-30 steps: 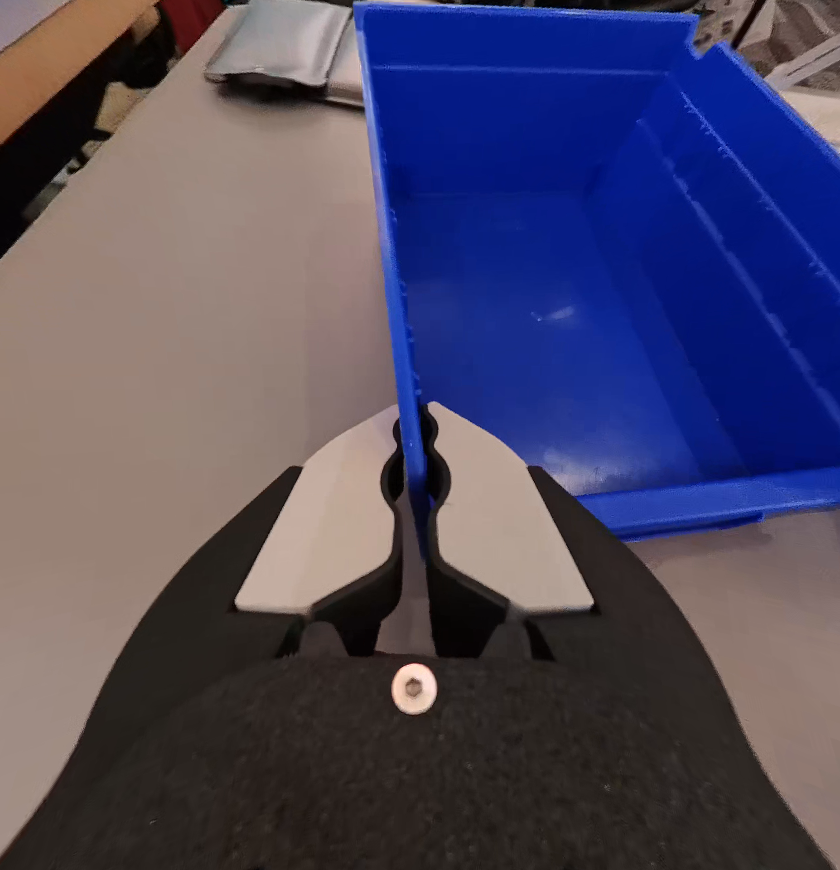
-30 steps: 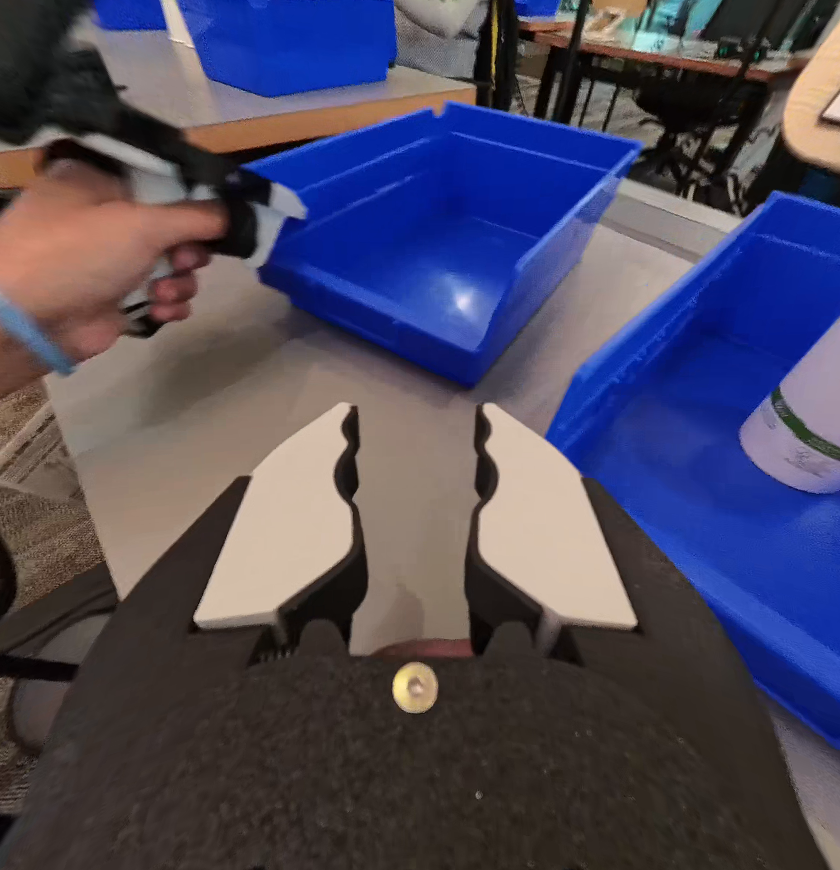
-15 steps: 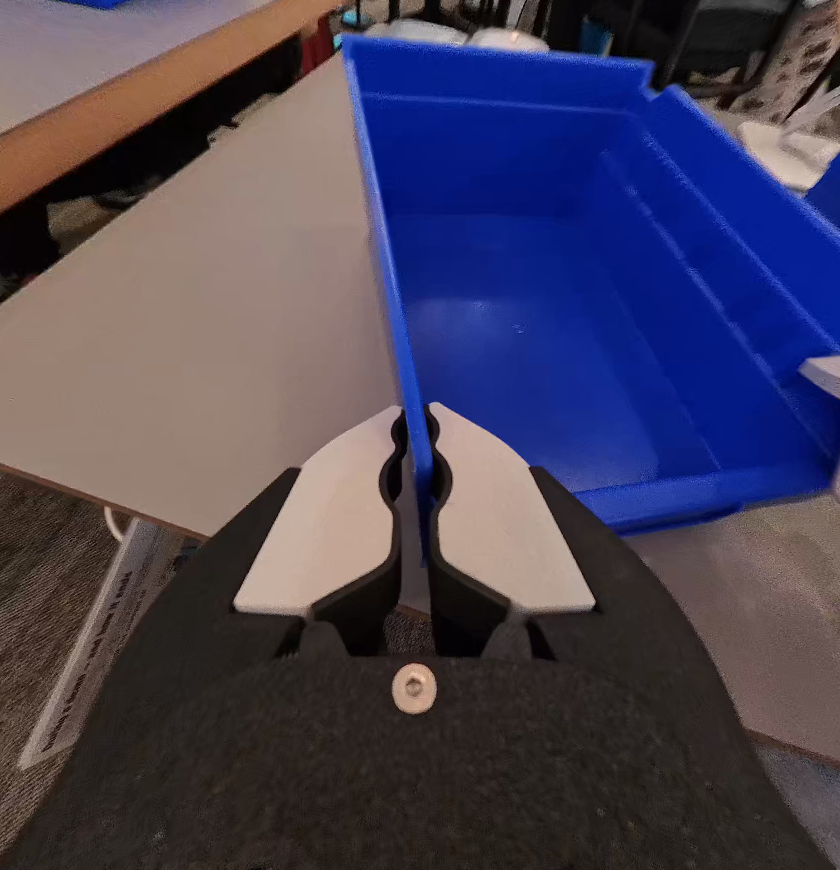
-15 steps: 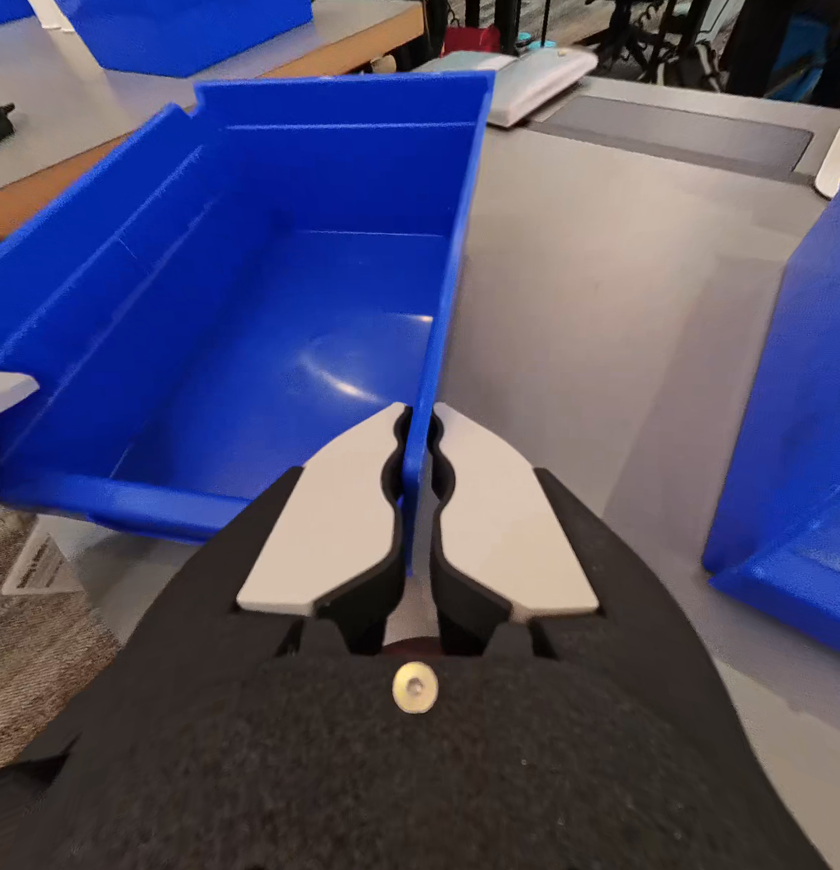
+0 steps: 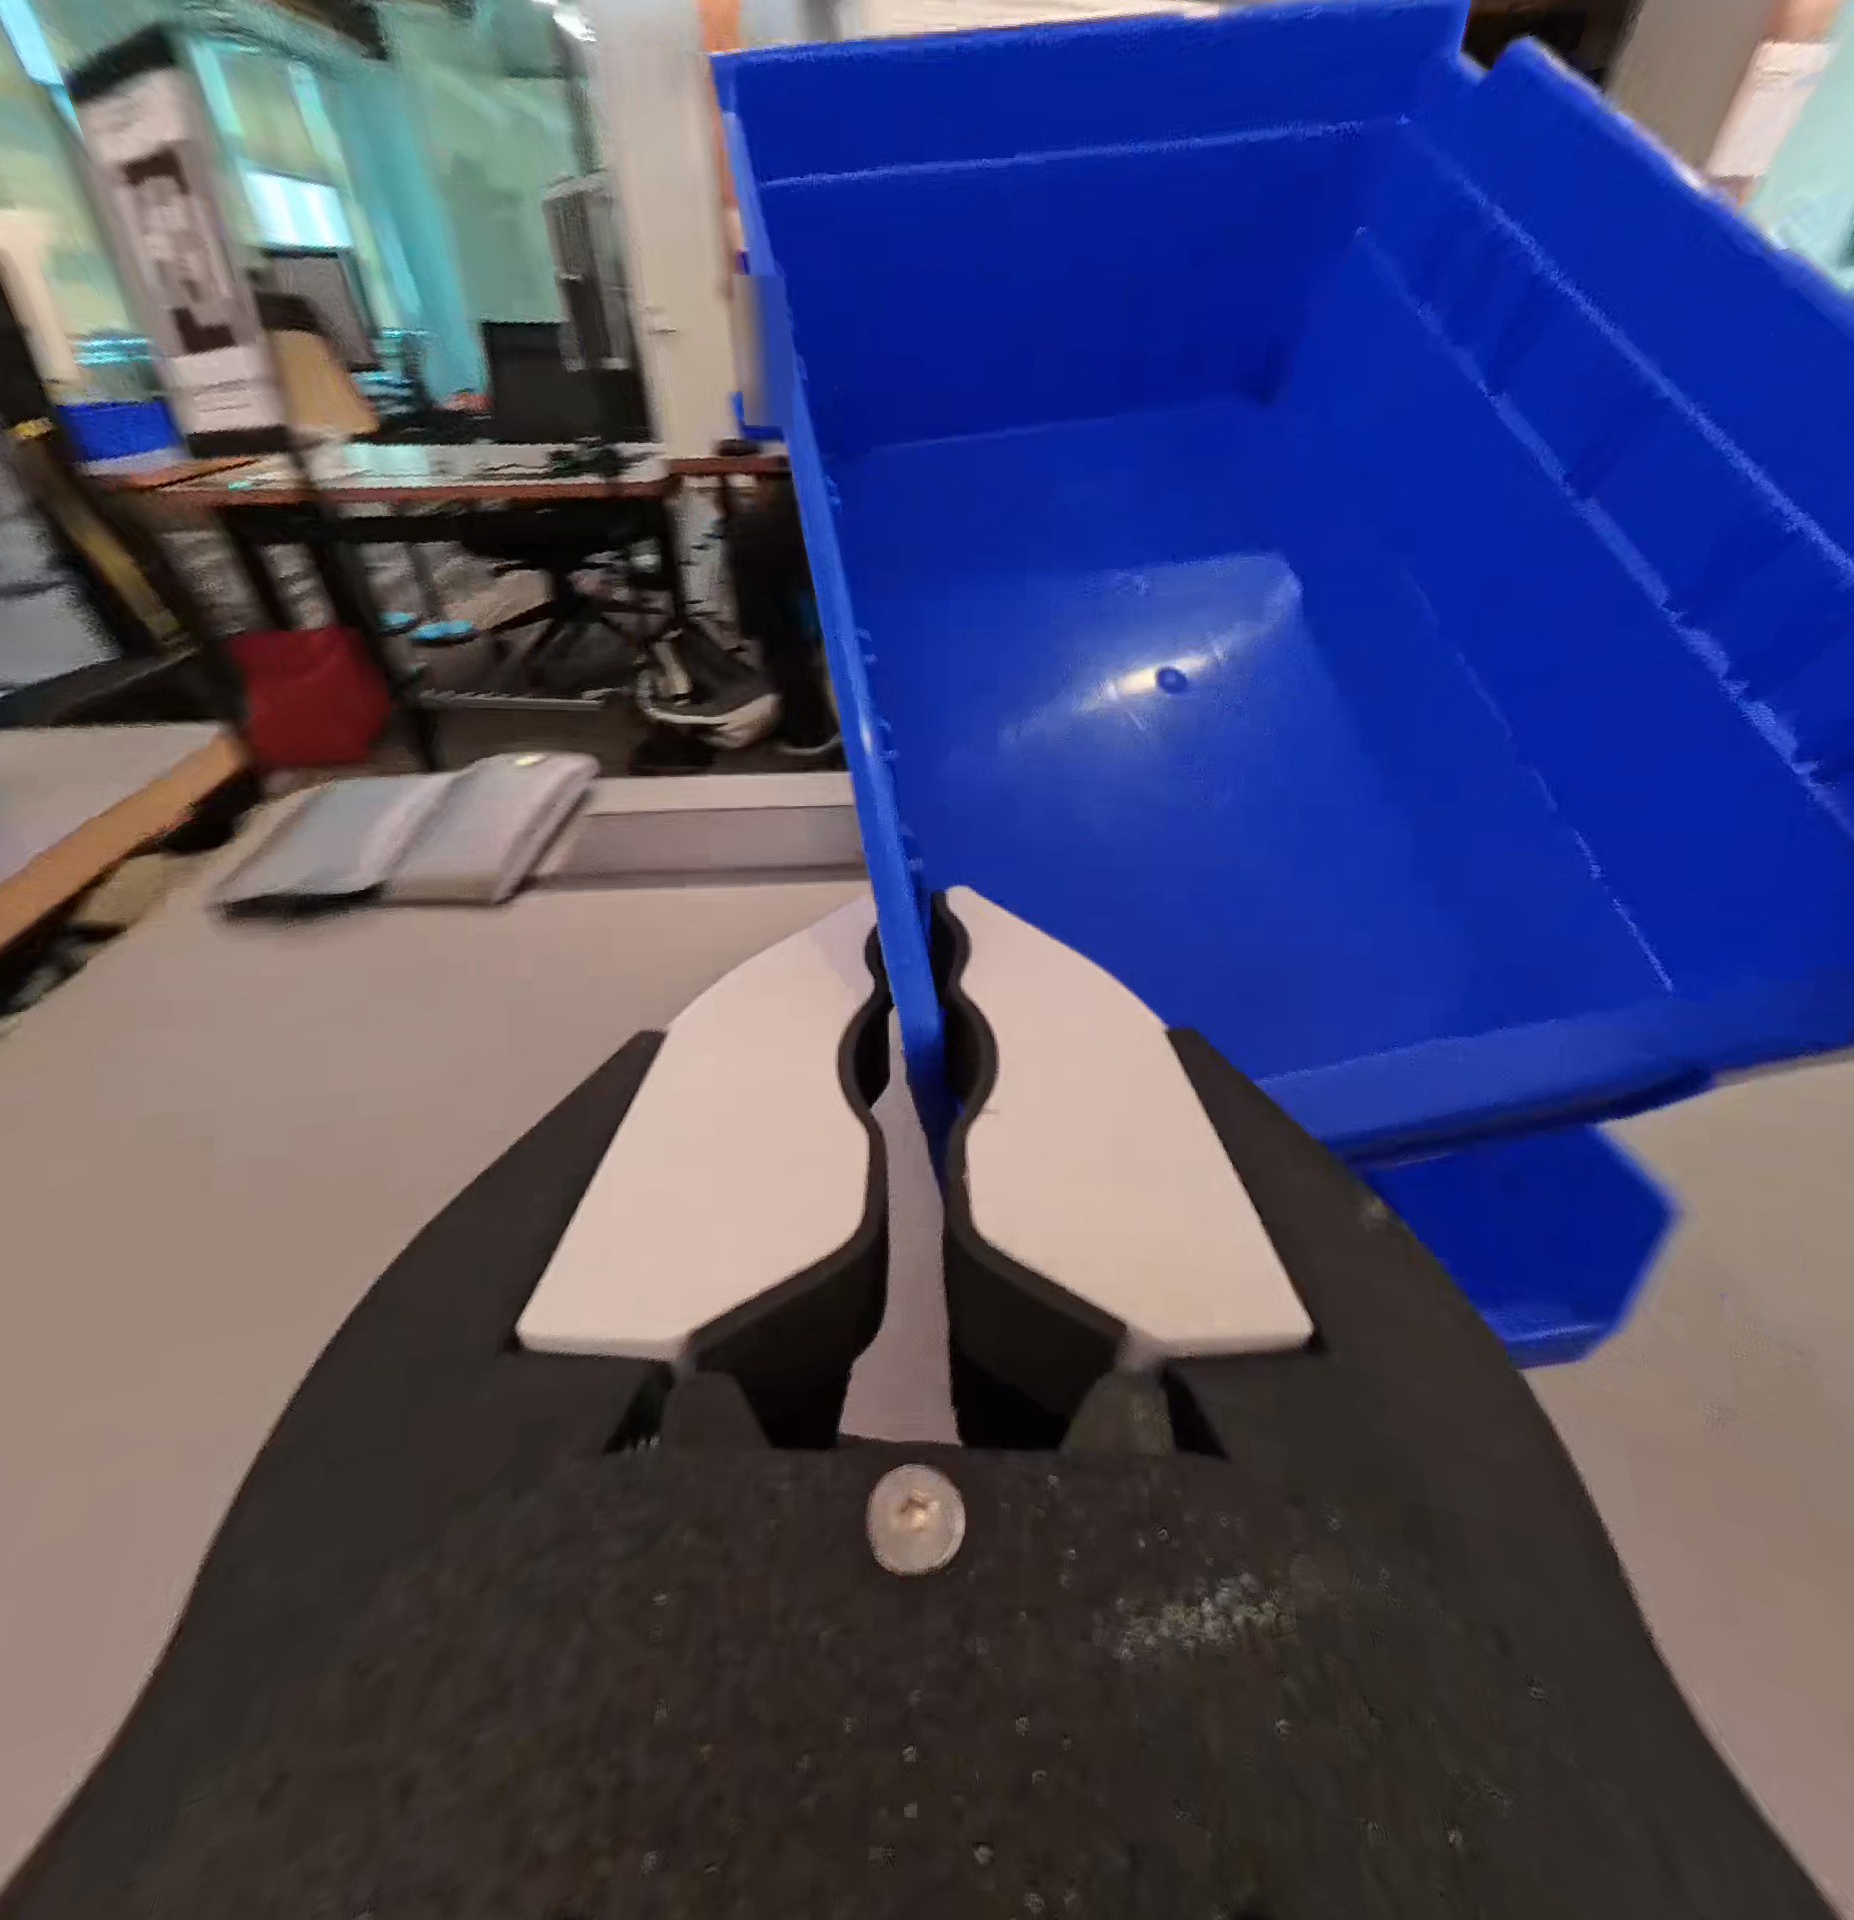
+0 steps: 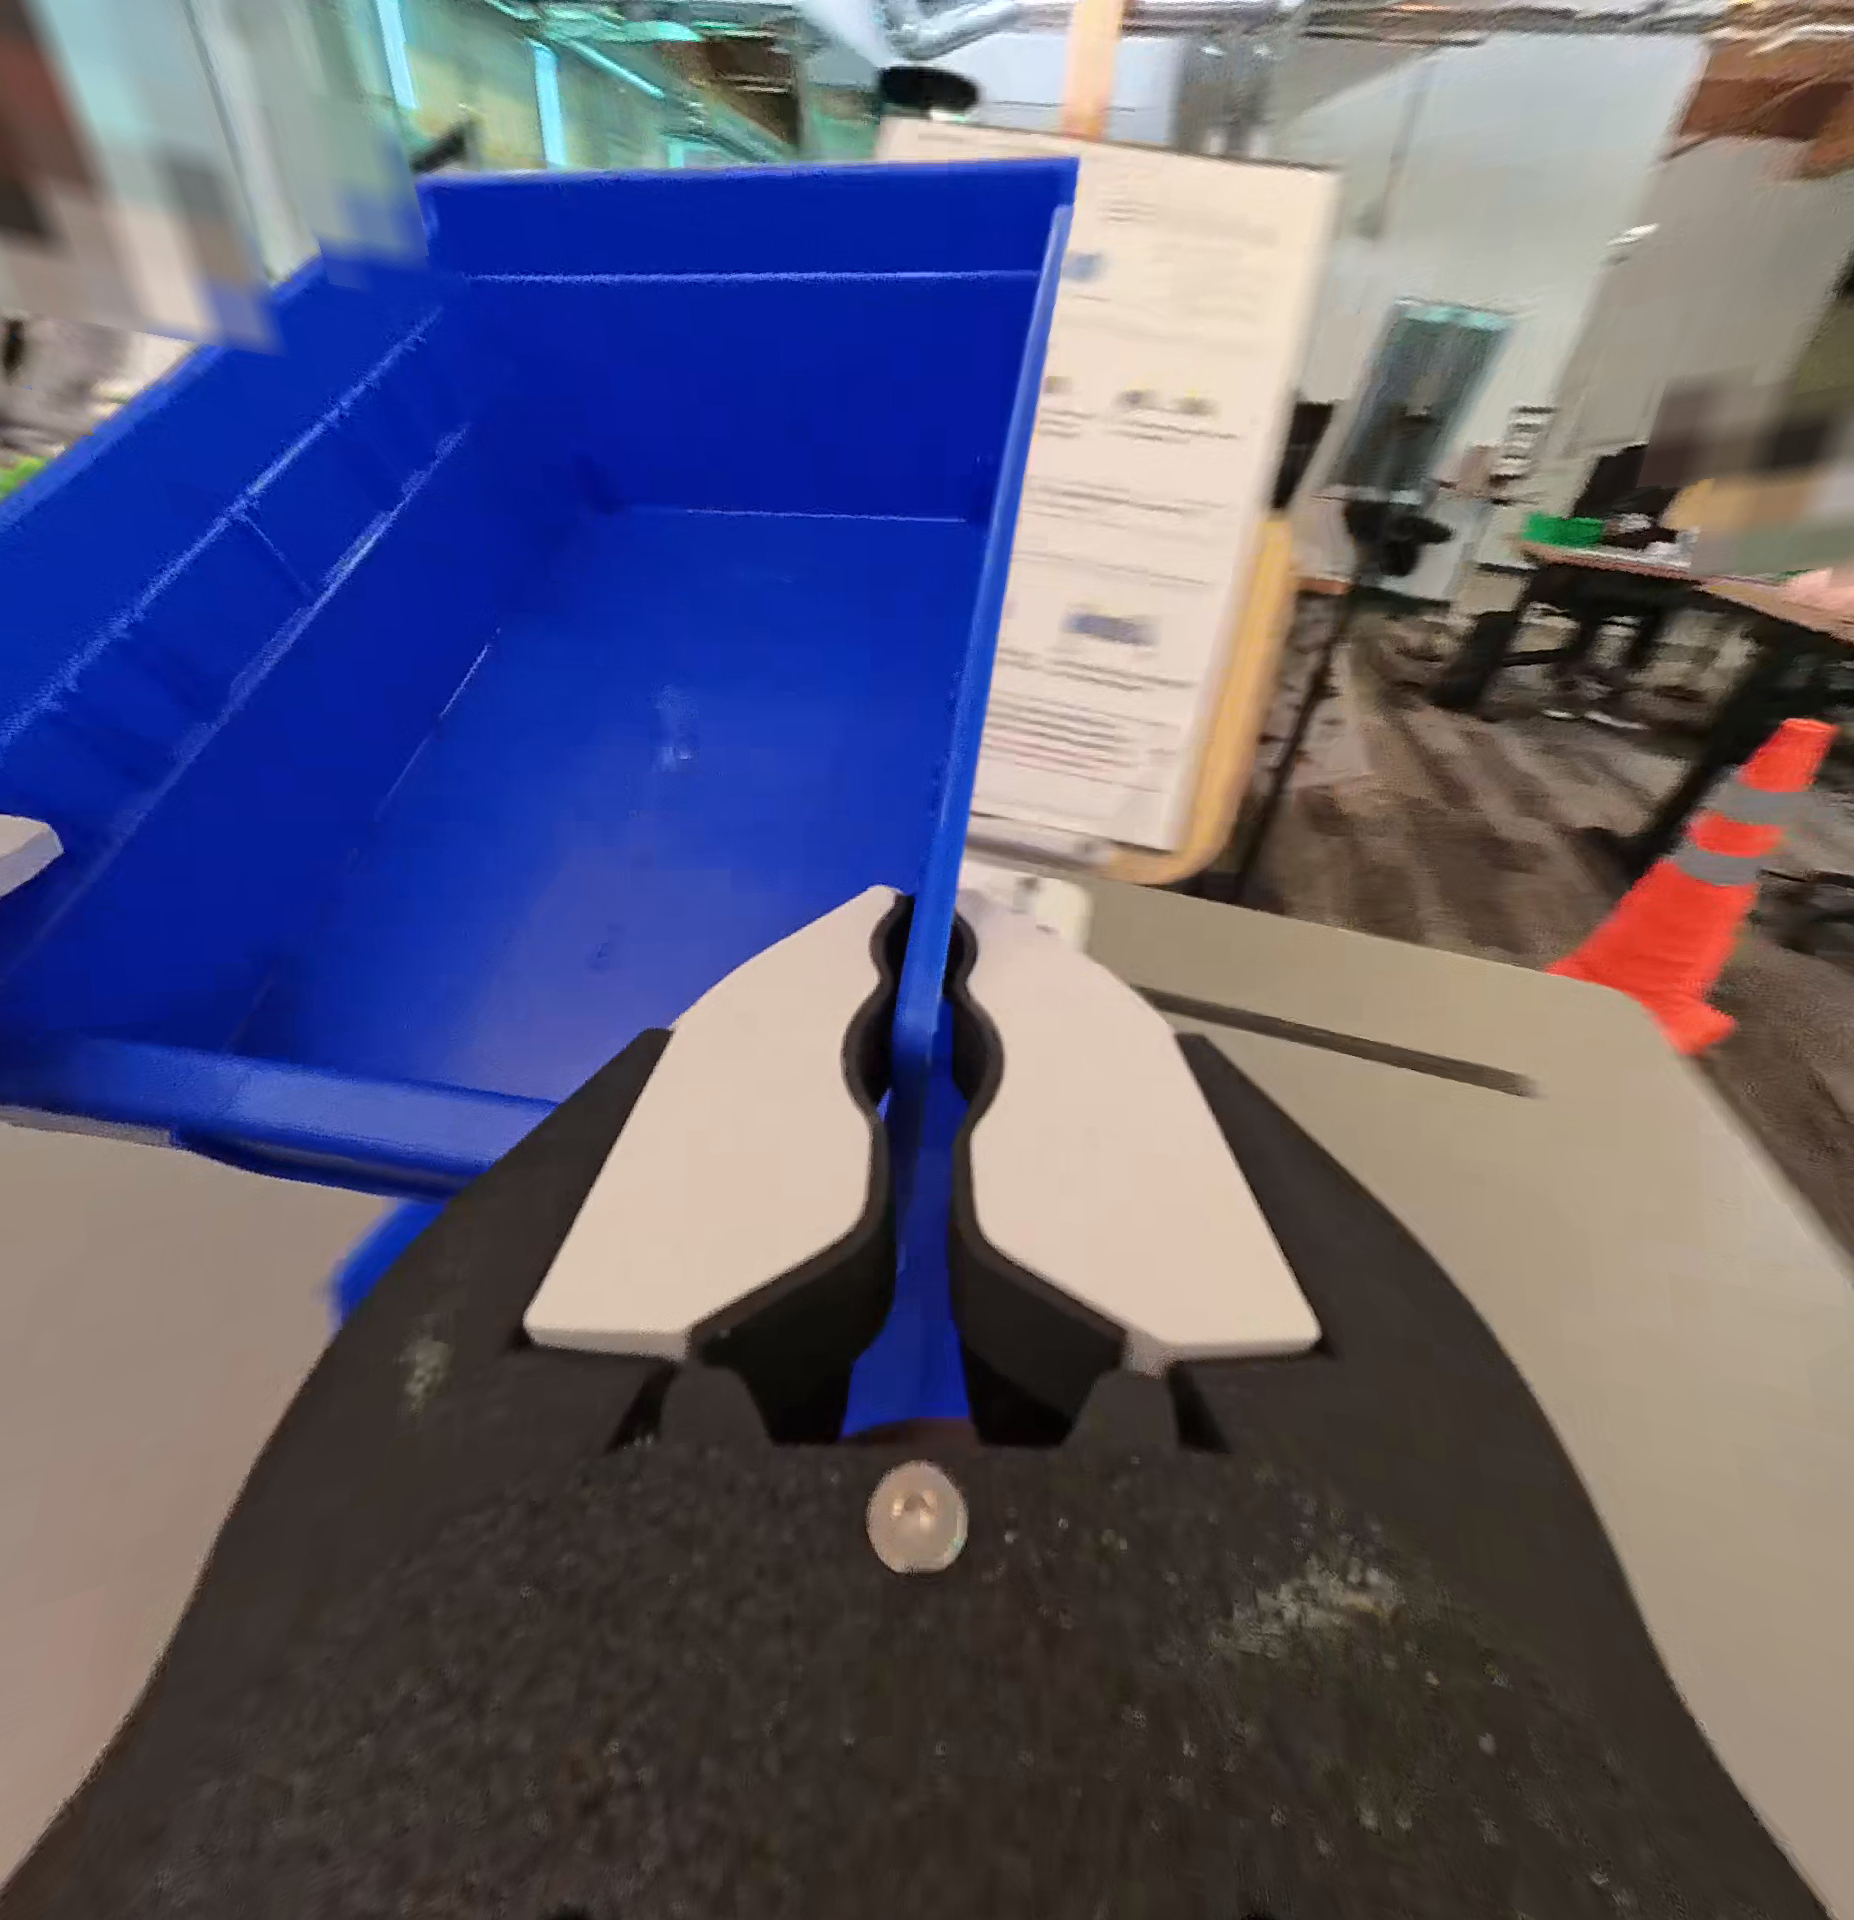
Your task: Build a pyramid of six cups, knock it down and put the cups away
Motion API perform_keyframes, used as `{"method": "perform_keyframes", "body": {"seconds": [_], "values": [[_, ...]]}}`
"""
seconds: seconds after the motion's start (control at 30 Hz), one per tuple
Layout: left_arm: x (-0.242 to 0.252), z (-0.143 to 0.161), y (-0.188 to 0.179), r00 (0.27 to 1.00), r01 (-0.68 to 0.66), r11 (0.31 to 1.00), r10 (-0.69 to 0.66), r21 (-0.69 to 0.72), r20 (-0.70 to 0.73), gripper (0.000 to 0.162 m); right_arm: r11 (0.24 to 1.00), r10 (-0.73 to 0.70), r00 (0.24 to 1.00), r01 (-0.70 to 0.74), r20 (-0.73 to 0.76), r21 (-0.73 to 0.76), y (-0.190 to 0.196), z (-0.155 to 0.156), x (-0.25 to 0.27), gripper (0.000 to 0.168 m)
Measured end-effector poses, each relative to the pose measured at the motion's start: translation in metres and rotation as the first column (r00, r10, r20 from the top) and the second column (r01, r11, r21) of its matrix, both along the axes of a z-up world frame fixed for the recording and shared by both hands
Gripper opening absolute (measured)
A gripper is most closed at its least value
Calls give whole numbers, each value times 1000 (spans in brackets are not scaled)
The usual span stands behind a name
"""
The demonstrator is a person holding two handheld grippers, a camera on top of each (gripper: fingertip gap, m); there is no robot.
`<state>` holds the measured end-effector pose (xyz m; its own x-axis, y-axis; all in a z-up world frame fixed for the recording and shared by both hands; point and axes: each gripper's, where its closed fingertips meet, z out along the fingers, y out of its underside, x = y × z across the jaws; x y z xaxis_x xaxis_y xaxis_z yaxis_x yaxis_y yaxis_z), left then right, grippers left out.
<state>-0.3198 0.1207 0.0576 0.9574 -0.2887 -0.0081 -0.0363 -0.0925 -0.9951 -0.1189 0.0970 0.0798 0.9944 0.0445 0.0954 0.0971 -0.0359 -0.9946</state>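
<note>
An empty blue bin [image 5: 1266,727] is lifted off the grey table [image 5: 279,1195] and tilted, held by both grippers. My left gripper [image 5: 907,935] is shut on the bin's left side wall. My right gripper [image 6: 928,935] is shut on the bin's right side wall [image 6: 964,727]; the bin's inside [image 6: 590,675] is bare. A fingertip [image 6: 3,857] of the left gripper shows at the left edge of the right wrist view. No cups are in view.
A second blue bin [image 5: 1525,1236] sits on the table under the lifted one. Grey pouches [image 5: 414,831] lie at the table's far side. An orange traffic cone [image 6: 1712,883] stands on the floor to the right. Desks and chairs fill the background.
The right gripper moved from open over the table to shut on the bin's right wall. Both grippers then lifted and tilted the bin, so the views now look across the room.
</note>
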Motion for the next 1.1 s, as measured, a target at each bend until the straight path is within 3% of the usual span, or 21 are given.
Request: {"method": "perform_keyframes", "body": {"seconds": [0.17,0.27,0.37,0.47,0.6,0.93,1.0,1.1], "values": [[187,-12,4,982,189,978,-190,-85,-1,5,985,-165,986,164,-15,-57,-30,-9,178,5],[279,-50,1,973,226,962,-231,-152,-22,4,961,-235,972,231,-9,-151,-36,-48,266,4],[338,-103,0,968,231,933,-250,-276,-34,4,924,-273,962,253,-32,-287,-35,-98,321,4],[363,-146,3,966,219,905,-255,-365,-52,5,901,-269,961,228,-60,-370,-28,-145,345,4],[373,-173,3,968,196,886,-244,-420,-61,4,882,-259,956,174,-141,-438,-27,-186,355,4],[392,-188,-16,950,271,876,-309,-398,-33,14,874,-258,960,183,-111,-450,-31,-206,374,5],[396,-187,-21,941,313,858,-339,-407,8,26,884,-245,962,168,-124,-437,-30,-206,375,5],[396,-173,-38,900,420,801,-428,-427,83,49,884,-304,948,243,-96,-398,-39,-188,383,26]]}}
